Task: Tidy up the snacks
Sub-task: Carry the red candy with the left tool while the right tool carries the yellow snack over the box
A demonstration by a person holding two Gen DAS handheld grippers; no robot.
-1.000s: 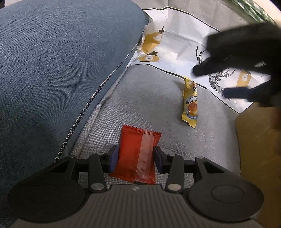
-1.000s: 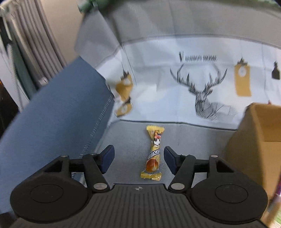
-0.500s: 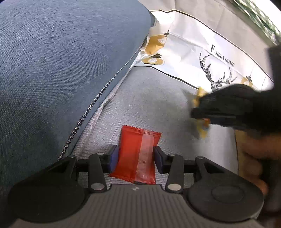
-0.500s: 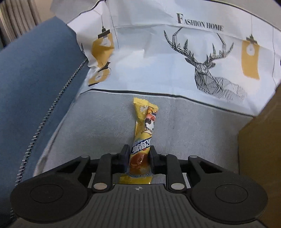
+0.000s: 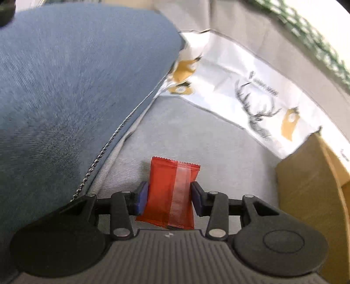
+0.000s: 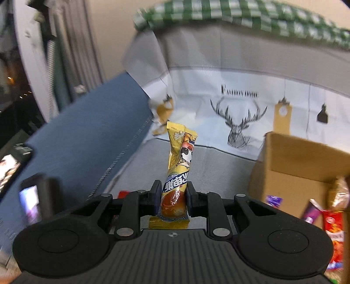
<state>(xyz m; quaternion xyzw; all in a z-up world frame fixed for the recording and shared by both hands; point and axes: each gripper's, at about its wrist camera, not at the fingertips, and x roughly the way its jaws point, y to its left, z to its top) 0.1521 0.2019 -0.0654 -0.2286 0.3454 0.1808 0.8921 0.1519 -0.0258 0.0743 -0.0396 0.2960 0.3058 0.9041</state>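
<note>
My left gripper (image 5: 168,196) is shut on a red snack packet (image 5: 170,192), held just above the grey sofa seat (image 5: 196,139). My right gripper (image 6: 171,196) is shut on a yellow snack stick (image 6: 178,166), which stands upright between its pads, lifted off the seat. A cardboard box (image 6: 291,166) with several snack packs inside stands to the right; it also shows in the left wrist view (image 5: 306,185). A corner of the red packet (image 6: 123,193) peeks out behind my right gripper's left finger.
A blue cushion (image 5: 65,91) fills the left side. A white deer-print cloth (image 6: 240,113) hangs over the sofa back, with a green checked fabric (image 6: 240,15) on top. A dark device with a screen (image 6: 30,198) is at the left.
My right gripper closed on the yellow snack stick and lifted it off the seat. My left gripper stayed shut on the red packet and rose slightly.
</note>
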